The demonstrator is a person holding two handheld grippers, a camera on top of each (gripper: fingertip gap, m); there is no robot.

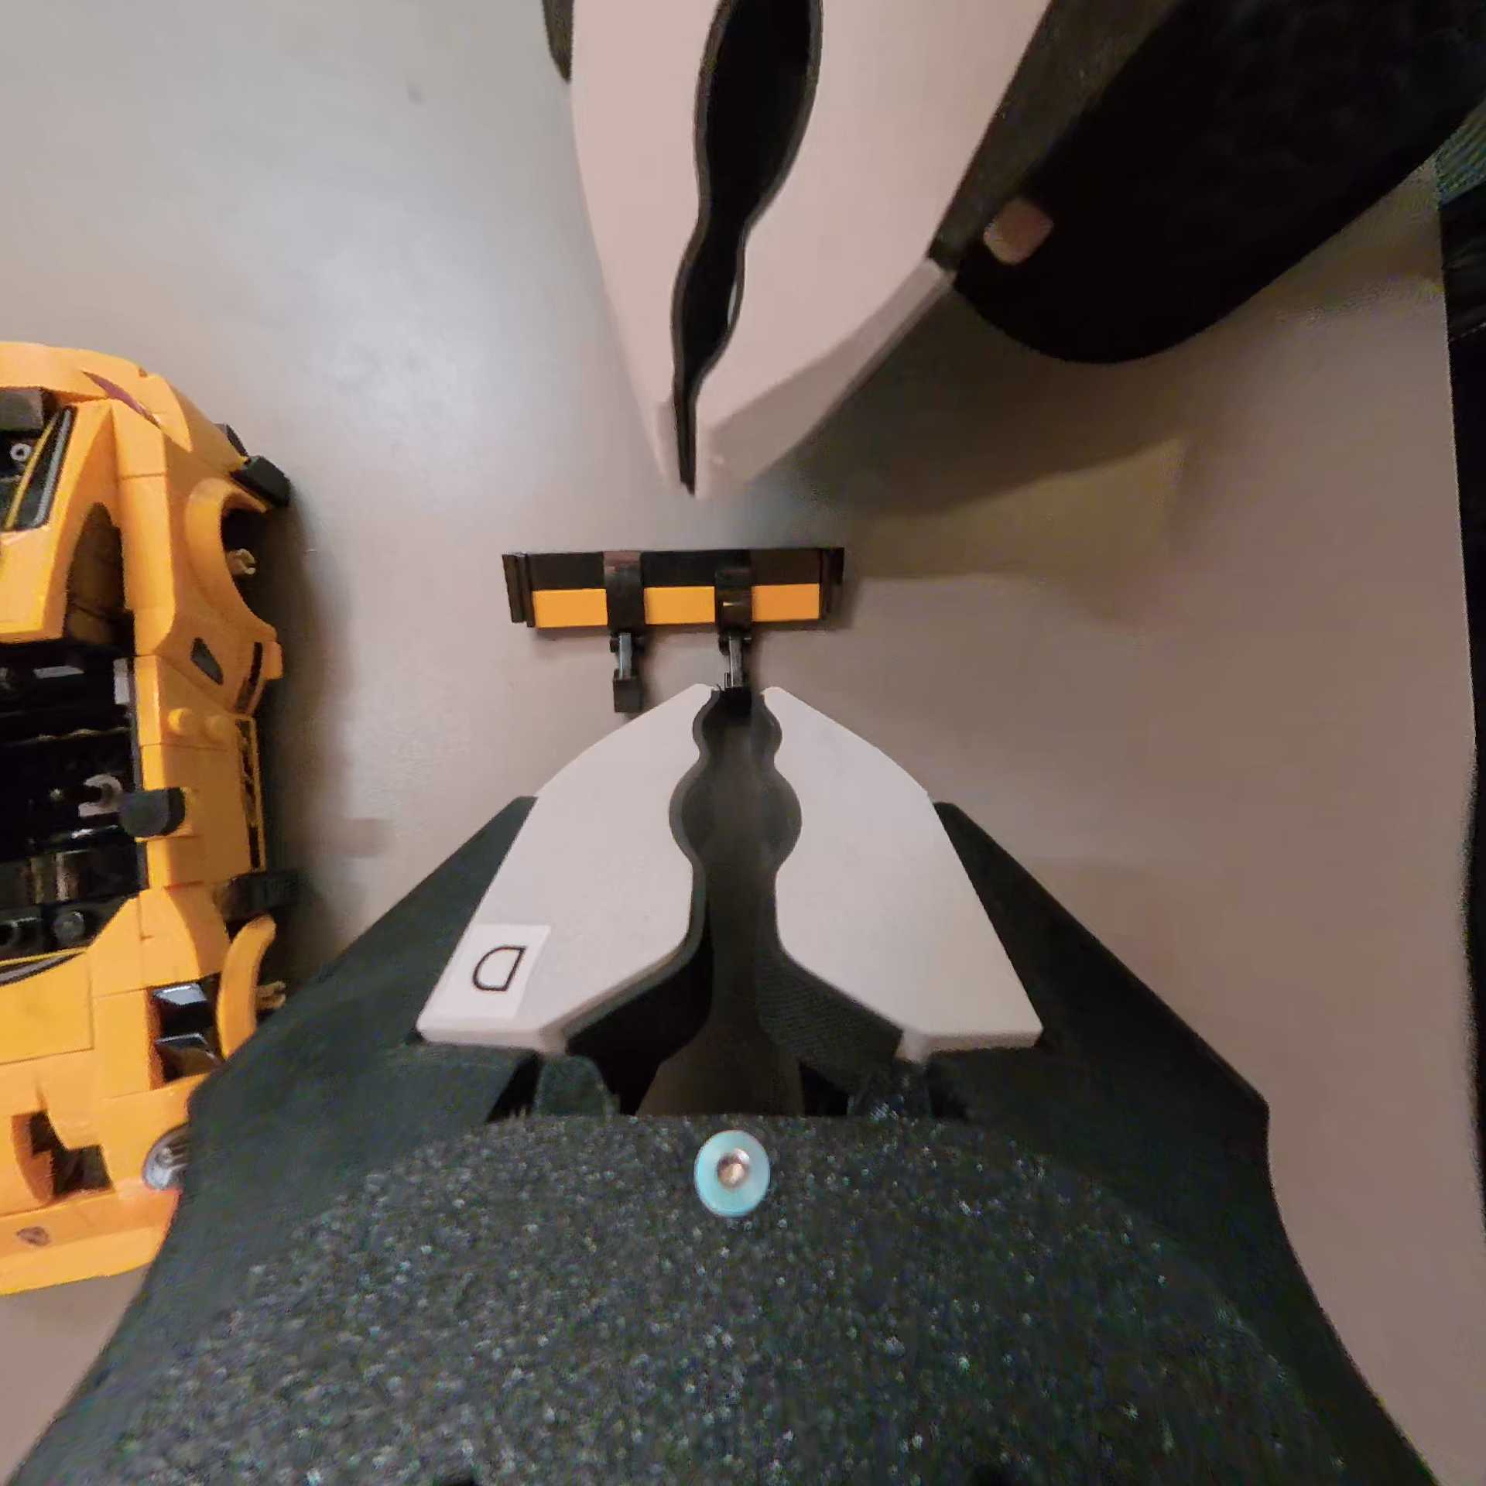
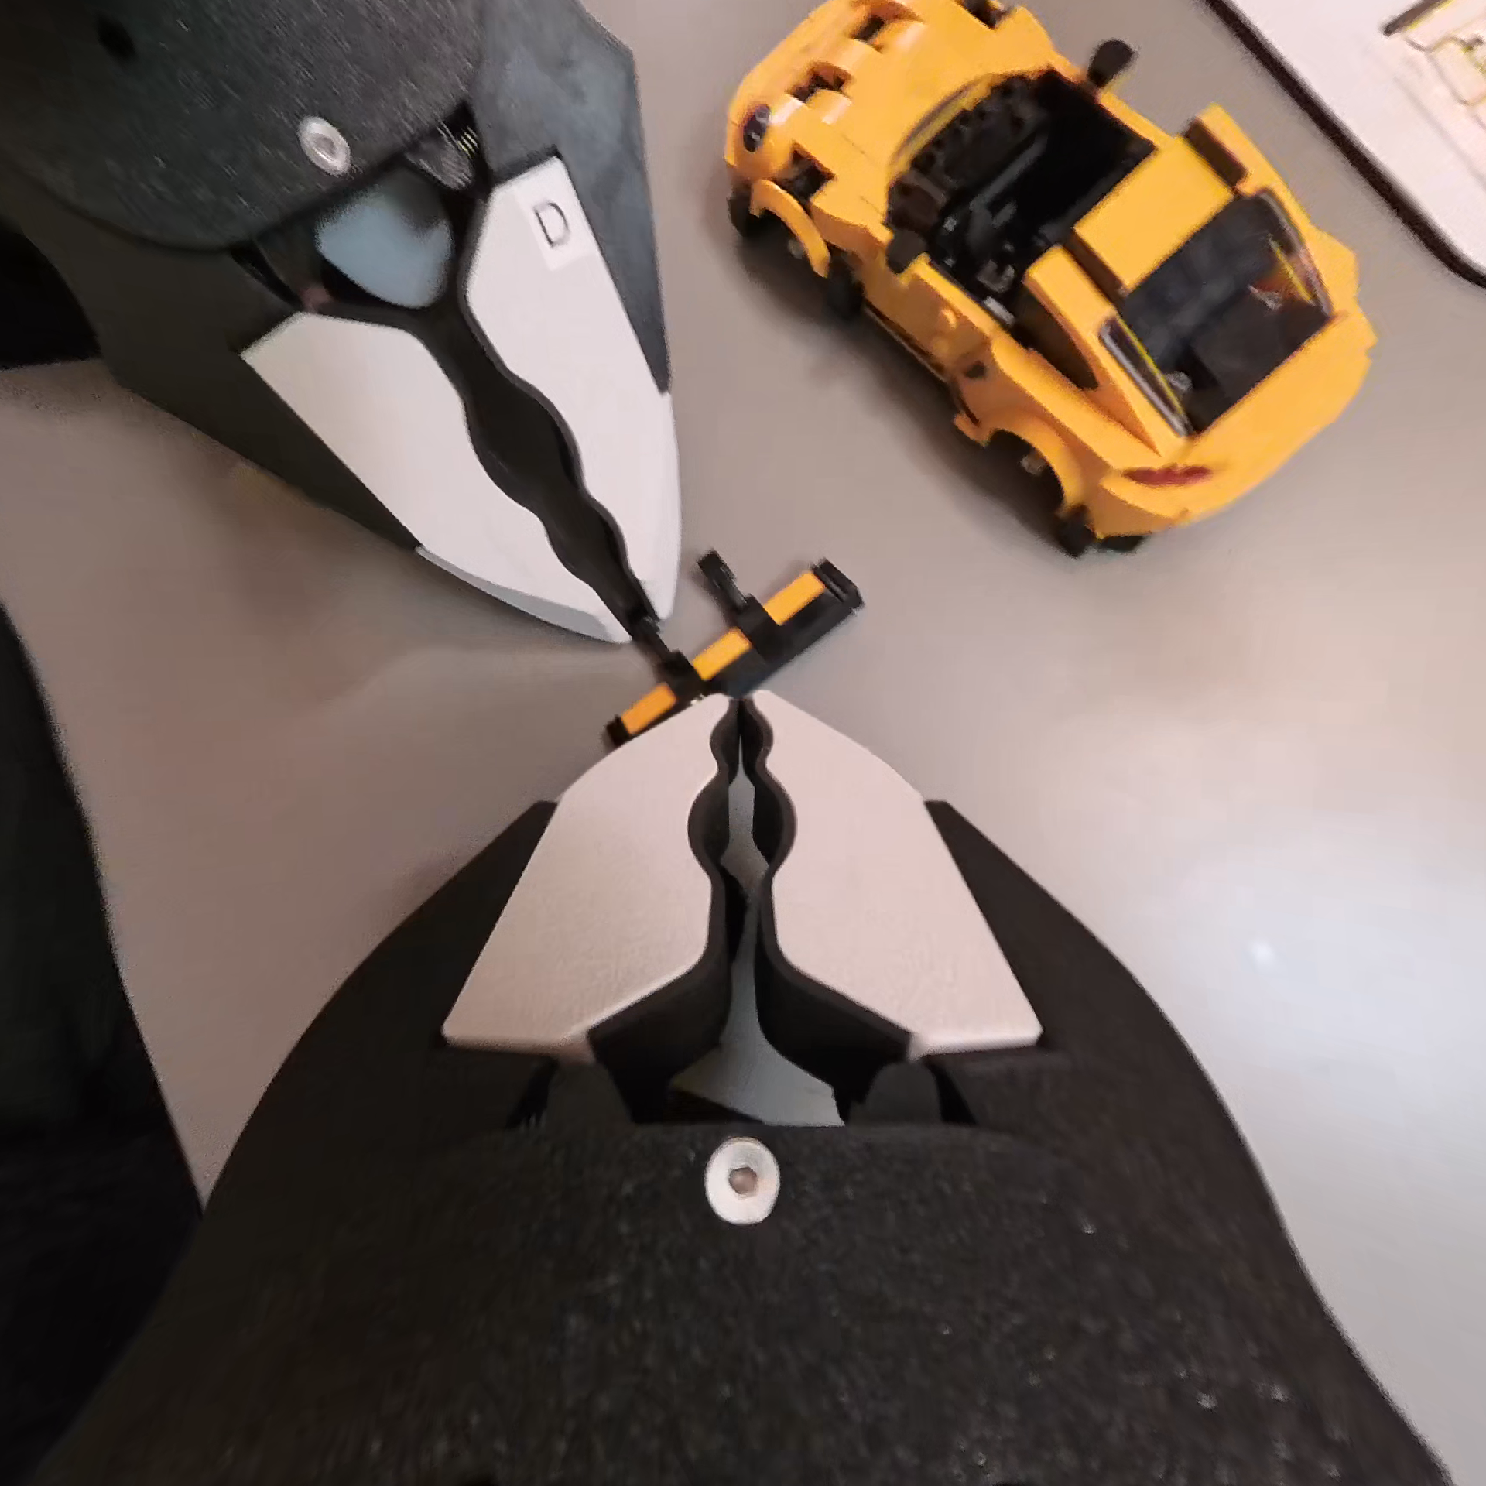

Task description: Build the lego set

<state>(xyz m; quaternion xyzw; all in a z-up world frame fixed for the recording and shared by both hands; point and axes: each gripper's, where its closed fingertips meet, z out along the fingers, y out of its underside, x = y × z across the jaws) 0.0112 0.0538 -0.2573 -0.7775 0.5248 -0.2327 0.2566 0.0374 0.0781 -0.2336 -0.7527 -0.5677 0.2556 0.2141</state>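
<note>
A yellow and black lego spoiler bar (image 1: 674,591) with two black stalks lies or hovers close over the grey table (image 1: 1126,724). My left gripper (image 1: 736,695) is shut on the right-hand stalk. In the right wrist view this gripper (image 2: 643,623) comes in from the upper left and pinches that stalk of the spoiler (image 2: 728,647). My right gripper (image 2: 738,706) is shut and empty, its tips right at the bar's near edge. In the left wrist view it (image 1: 687,482) hangs just beyond the bar. The yellow lego car (image 1: 121,764) (image 2: 1045,281) stands apart, its roof open.
A white sheet with a dark border (image 2: 1407,104) lies at the far right beyond the car. A dark strip (image 1: 1467,563) runs along the table's right side. A dark sleeve (image 2: 48,1045) fills the left edge of the right wrist view. About 5 cm separates my left fingertips from my right.
</note>
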